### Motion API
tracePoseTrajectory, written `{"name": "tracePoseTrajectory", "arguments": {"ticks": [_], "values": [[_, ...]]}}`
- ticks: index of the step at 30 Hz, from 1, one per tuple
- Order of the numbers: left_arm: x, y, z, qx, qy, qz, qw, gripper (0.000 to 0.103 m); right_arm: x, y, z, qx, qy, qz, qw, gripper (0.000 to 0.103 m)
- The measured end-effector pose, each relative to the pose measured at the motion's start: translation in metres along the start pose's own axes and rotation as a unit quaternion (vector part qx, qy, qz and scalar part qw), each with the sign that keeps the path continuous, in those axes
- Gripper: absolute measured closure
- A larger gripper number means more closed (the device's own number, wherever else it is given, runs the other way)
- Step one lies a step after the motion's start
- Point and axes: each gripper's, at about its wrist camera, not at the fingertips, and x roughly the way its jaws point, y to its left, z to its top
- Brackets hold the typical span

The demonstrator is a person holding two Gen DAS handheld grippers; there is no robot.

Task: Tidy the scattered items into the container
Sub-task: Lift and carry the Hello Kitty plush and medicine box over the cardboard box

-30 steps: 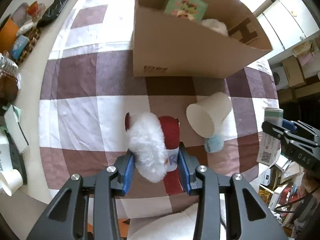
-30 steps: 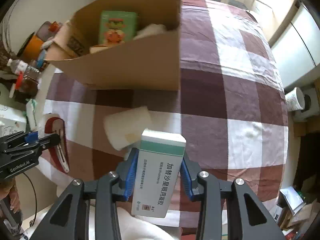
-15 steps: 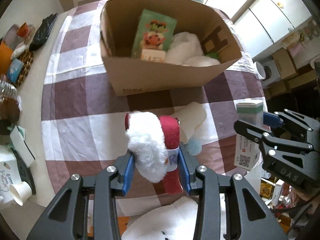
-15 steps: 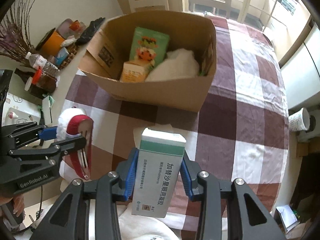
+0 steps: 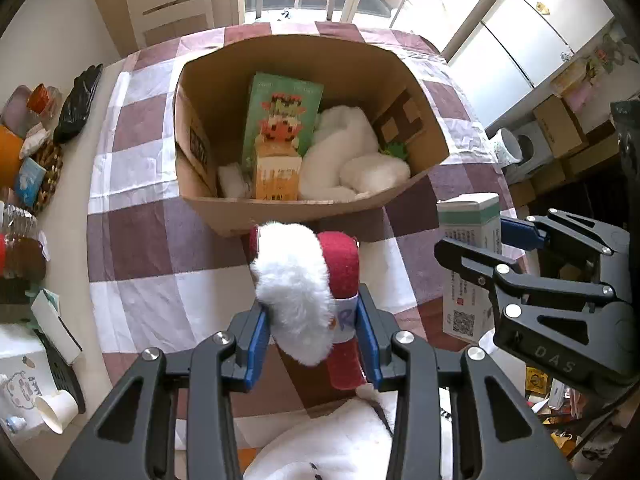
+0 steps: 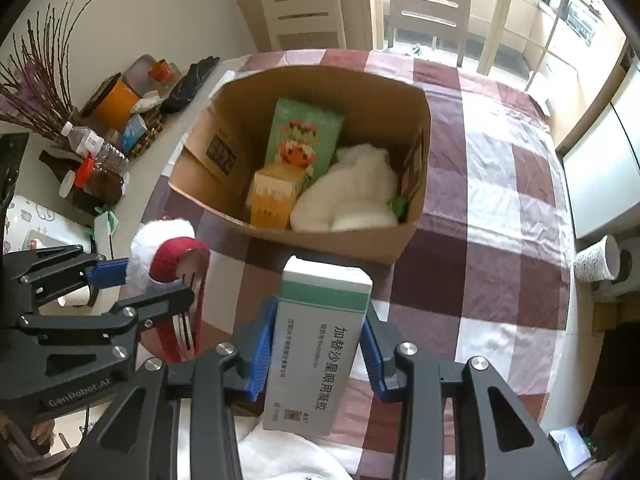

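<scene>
Two items are in hand, both above the bench just short of the near wall of the cardboard box (image 5: 224, 216), which sits toward the far edge of the checked cloth. The left gripper (image 5: 312, 328) has its fingers pinching a red-and-white plush hair clip (image 5: 308, 280); we judge it light and soft, the fur compressible, so a hold across the stiffer red band suits it best. The right gripper (image 6: 316, 344) has its fingers pressed on the long sides of a white-and-green medicine carton (image 6: 320, 340); we judge it light, stiff but crushable, with smooth faces that could slip.
</scene>
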Motion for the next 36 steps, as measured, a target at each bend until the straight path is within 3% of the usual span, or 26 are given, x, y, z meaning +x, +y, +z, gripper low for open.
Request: {"name": "tracePoseTrajectory", "arguments": {"ticks": [36], "values": [[-0.02,0.023,0.102,0.006,-0.043,-0.015,0.999,0.063,0.003,-0.009,0.1,-0.008,-0.024,0.005,1.0,0.063]]}}
